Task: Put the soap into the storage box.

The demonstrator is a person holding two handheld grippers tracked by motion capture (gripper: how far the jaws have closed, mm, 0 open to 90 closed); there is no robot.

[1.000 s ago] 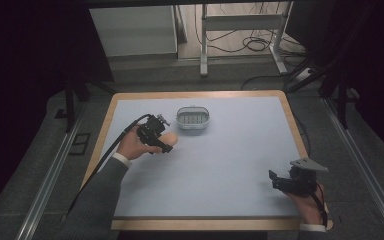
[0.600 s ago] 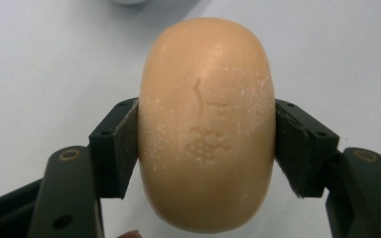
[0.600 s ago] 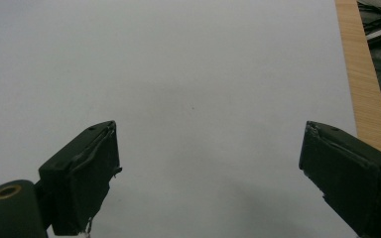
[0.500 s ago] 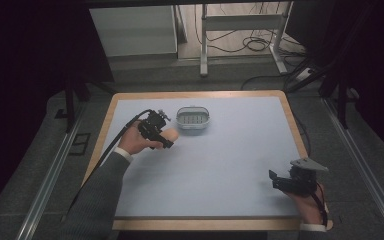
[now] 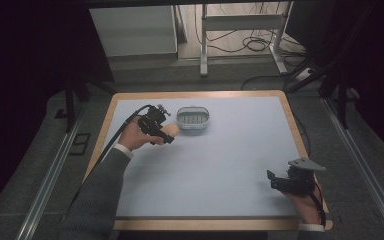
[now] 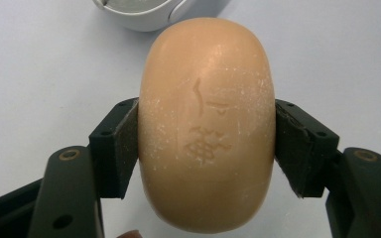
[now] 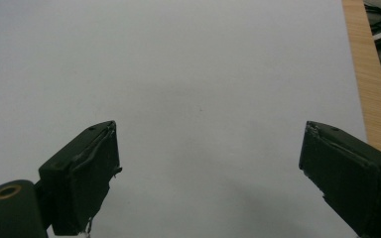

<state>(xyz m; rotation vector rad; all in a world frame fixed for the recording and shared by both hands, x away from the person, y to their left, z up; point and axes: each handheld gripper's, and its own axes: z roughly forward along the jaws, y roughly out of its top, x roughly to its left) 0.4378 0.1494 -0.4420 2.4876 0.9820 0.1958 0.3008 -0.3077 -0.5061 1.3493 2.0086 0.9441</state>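
Two jaws of the left gripper [image 6: 206, 144] clamp embossed soap [image 6: 206, 124].

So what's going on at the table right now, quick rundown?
Left gripper shut on soap bar, just short of the white dish. Right gripper open, empty, low over the mat. Nothing between soap and dish.

We look down on a tabletop [image 5: 240, 165] covered in pale blue-grey, with a light wooden edge [image 5: 290, 115] showing along its sides. Around it we see grey carpeted floor [image 5: 40, 200], crossed on both flanks by metal rails [image 5: 47, 182]. Beyond the far edge stand a white cabinet [image 5: 132, 31] and a pale metal frame [image 5: 240, 22], with dark cables [image 5: 252, 44] tangled beneath. The room's sides fall into darkness.
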